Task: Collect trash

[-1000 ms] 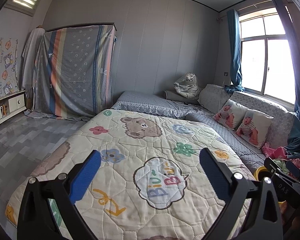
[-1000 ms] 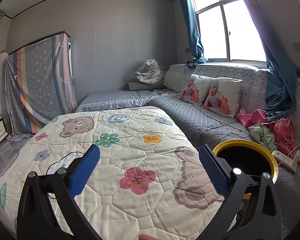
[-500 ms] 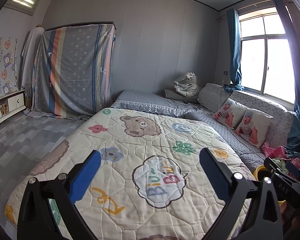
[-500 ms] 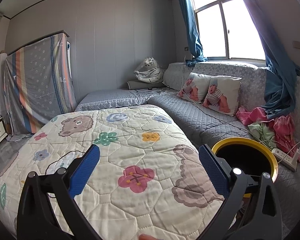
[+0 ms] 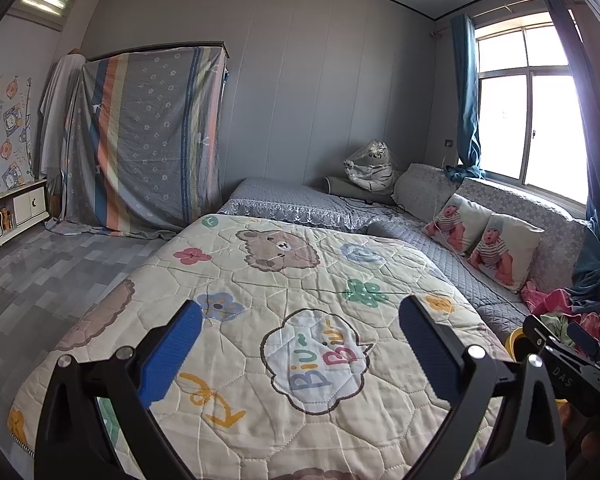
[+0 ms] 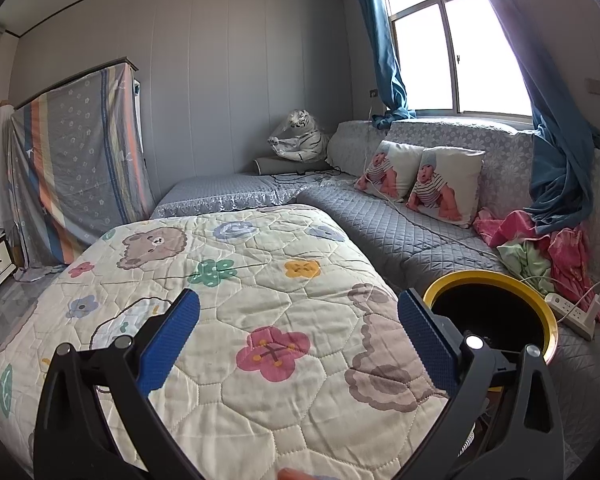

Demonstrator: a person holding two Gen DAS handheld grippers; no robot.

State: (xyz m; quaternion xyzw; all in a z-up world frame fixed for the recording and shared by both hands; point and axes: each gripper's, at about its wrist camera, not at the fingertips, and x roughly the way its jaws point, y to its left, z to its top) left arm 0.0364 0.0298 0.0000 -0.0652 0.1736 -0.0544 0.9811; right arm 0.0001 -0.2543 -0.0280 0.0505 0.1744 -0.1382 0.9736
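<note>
My left gripper is open and empty above a cream quilt with cartoon prints. My right gripper is open and empty above the same quilt, beside a yellow-rimmed black trash bin at its right. A sliver of the bin's yellow rim shows in the left wrist view, behind the other gripper's body. No piece of trash shows on the quilt in either view.
A grey quilted sofa with two baby-print pillows runs along the window wall. Pink and green clothes and a white power strip lie near the bin. A plush tiger sits in the corner. A striped sheet covers furniture at left.
Both views have shifted only slightly, with the quilt sitting a little lower and nearer. Both grippers stay open and empty.
</note>
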